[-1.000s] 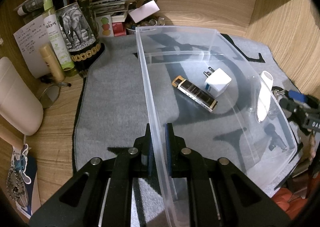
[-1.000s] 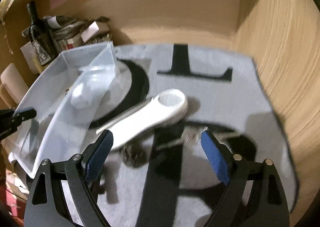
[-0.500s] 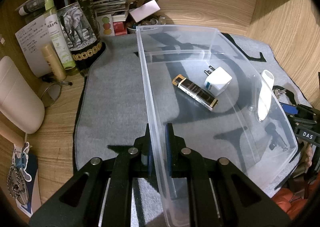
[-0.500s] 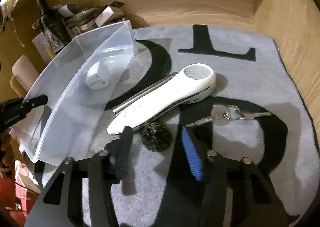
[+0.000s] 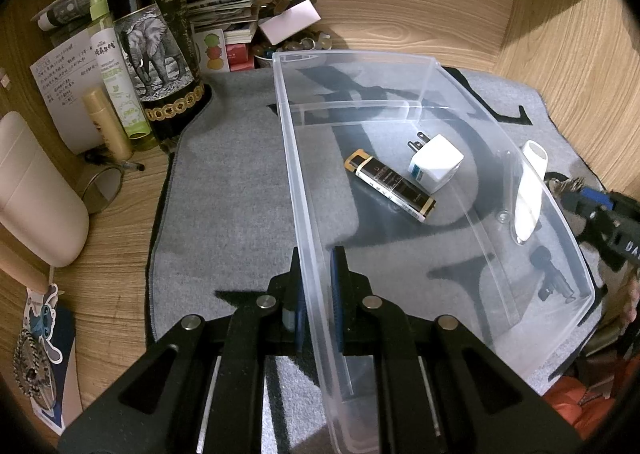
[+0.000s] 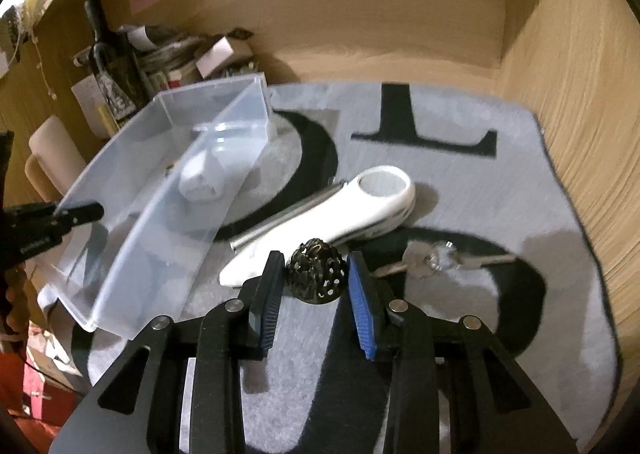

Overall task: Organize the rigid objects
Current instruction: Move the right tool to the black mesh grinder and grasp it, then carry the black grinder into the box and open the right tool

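My left gripper point(image 5: 318, 294) is shut on the near left wall of a clear plastic bin point(image 5: 296, 182) standing on a grey mat. Inside the bin lie a white plug adapter point(image 5: 436, 163) and a black-and-gold lighter point(image 5: 390, 184). My right gripper point(image 6: 314, 282) is shut on a dark perforated metal ball point(image 6: 316, 274), held just above the mat point(image 6: 460, 334), to the right of the bin point(image 6: 160, 190). A white handheld device point(image 6: 340, 226) and a metal tube point(image 6: 276, 226) lie beyond the ball. Keys point(image 6: 432, 260) lie to its right.
A wine bottle point(image 5: 156, 54), a green spray bottle point(image 5: 116, 74), a gold tube point(image 5: 106, 124), papers and small boxes crowd the back left. A beige rounded object point(image 5: 32, 194) stands at left. Wooden walls enclose the back and right.
My right gripper has come down, closed from wide open around the dark ball and lifted slightly. My left gripper has kept its hold on the bin wall.
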